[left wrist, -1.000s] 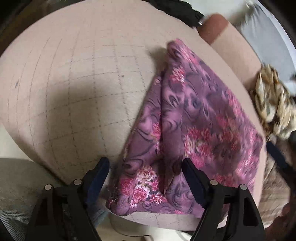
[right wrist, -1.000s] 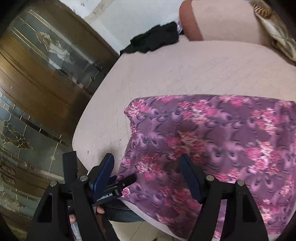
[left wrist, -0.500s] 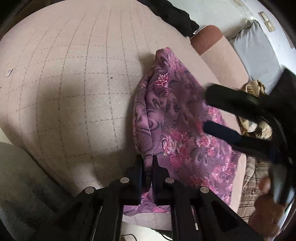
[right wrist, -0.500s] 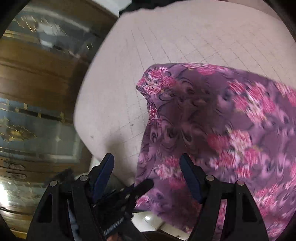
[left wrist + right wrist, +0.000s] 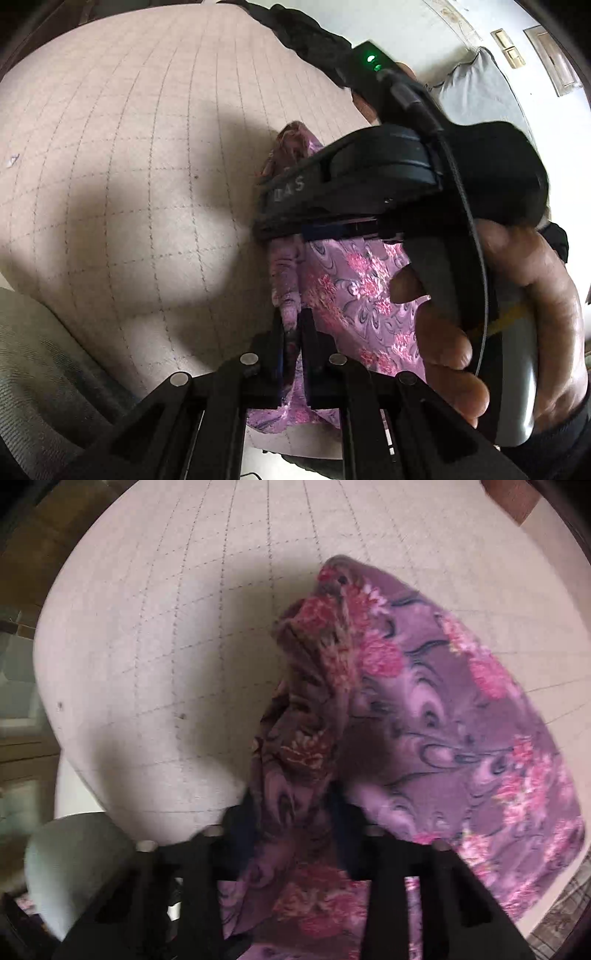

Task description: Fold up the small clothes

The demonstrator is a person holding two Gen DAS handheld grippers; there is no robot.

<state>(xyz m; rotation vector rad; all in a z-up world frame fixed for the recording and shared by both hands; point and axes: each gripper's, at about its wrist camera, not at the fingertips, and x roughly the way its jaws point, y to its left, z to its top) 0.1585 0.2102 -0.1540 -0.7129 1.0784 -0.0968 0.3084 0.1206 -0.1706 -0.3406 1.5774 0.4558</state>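
A purple garment with pink flowers (image 5: 354, 284) lies on a beige gridded cushion (image 5: 129, 166); it also shows in the right wrist view (image 5: 461, 720). My left gripper (image 5: 292, 332) is shut on the garment's near edge, which stands up in a ridge between its fingers. My right gripper (image 5: 295, 812) is shut on a bunched fold of the same garment and lifts it off the cushion (image 5: 166, 627). In the left wrist view the right gripper's black body (image 5: 388, 184) and the hand holding it cross over the garment and hide much of it.
A dark piece of clothing (image 5: 306, 37) lies at the cushion's far edge. A grey pillow (image 5: 476, 92) leans against the wall at the back right. A wooden cabinet (image 5: 22, 738) stands left of the cushion.
My right gripper has closed on the garment's left edge and raised it. My left gripper stays shut on the near edge. The right gripper has moved across the left wrist view.
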